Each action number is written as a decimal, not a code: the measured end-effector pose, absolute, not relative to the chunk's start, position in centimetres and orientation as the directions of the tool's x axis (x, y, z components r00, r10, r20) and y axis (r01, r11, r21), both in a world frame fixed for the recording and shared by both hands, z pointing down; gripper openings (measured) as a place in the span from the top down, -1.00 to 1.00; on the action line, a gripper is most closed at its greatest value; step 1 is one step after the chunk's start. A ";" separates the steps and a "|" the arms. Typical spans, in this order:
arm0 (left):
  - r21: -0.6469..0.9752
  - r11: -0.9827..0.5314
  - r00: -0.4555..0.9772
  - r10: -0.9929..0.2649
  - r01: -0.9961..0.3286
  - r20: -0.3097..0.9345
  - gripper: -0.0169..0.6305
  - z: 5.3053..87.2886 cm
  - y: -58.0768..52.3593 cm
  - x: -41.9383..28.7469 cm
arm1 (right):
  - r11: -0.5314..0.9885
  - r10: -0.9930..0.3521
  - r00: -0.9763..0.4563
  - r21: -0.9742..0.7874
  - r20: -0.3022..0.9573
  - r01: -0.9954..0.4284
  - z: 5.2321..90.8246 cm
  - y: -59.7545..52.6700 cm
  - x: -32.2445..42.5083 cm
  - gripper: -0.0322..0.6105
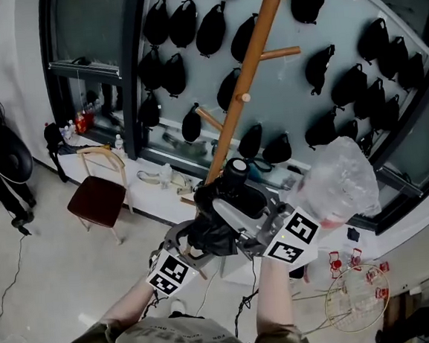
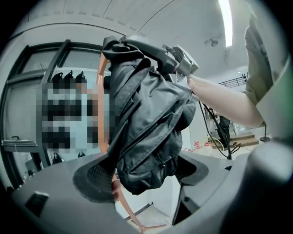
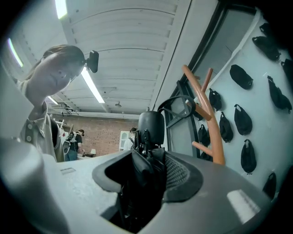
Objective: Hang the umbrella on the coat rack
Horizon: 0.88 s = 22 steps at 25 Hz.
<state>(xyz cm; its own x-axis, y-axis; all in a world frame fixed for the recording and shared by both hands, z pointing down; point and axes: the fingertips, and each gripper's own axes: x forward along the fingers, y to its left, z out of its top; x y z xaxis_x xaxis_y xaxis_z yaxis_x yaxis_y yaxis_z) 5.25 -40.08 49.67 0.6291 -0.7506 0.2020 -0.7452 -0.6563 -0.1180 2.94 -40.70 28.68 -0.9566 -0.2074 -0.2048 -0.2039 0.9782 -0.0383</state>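
There is one folded black umbrella [image 1: 226,220] here, held up between two grippers right in front of the single wooden coat rack [image 1: 248,65], and it isn't on any peg yet. The right gripper [image 3: 146,176] has its claw clamped on the umbrella's bunched cloth, with the rounded black handle [image 3: 151,128] sticking out beyond the jaws. The left gripper [image 2: 143,174] has its claw spread wide. The fat bundle of the canopy hangs between the two jaws, and the ribbed face of one pad [image 2: 94,176] shows bare beside the cloth. Each gripper carries one marker cube, so two in all, the left one [image 1: 169,274] sitting lower than the right one [image 1: 295,238]. From the head view I can count three pegs on the rack's slanting pole. Behind it the wall is dotted with many small black bags [image 1: 209,29], and one chair [image 1: 97,194] with a dark red seat stands off to the left on the floor.
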 end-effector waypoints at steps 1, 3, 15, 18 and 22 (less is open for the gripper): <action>-0.121 -0.648 0.620 -0.757 -0.752 0.207 -0.25 49.5 -40.5 5.2 | 0.980 -0.198 -0.958 -0.039 -0.208 -0.195 28.4 -41.1 3.0 0.28; -0.129 -0.628 0.599 -0.774 -0.767 0.208 -0.25 48.8 -41.2 4.8 | 0.985 -0.174 -0.961 -0.037 -0.214 -0.170 27.8 -41.7 2.9 0.28; -0.160 -0.581 0.555 -0.812 -0.798 0.177 -0.25 45.1 -44.4 1.0 | 0.994 -0.096 -0.969 0.023 -0.230 -0.104 23.8 -43.9 -0.7 0.28; -0.159 -0.591 0.564 -0.805 -0.791 0.182 -0.25 44.6 -45.5 0.2 | 0.994 -0.103 -0.967 0.023 -0.232 -0.111 23.4 -45.0 -1.6 0.28; -0.157 -0.607 0.578 -0.792 -0.779 0.196 -0.25 44.0 -46.4 -0.7 | 0.993 -0.116 -0.963 0.003 -0.244 -0.121 22.7 -46.4 -2.3 0.28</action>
<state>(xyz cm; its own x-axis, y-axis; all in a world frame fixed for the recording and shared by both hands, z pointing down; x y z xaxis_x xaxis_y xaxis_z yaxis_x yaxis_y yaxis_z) -0.70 -46.41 44.01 0.5778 -0.7922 0.1962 -0.7790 -0.6070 -0.1573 -2.27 -46.38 22.72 -0.9629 -0.1162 -0.2437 -0.1206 0.9927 0.0030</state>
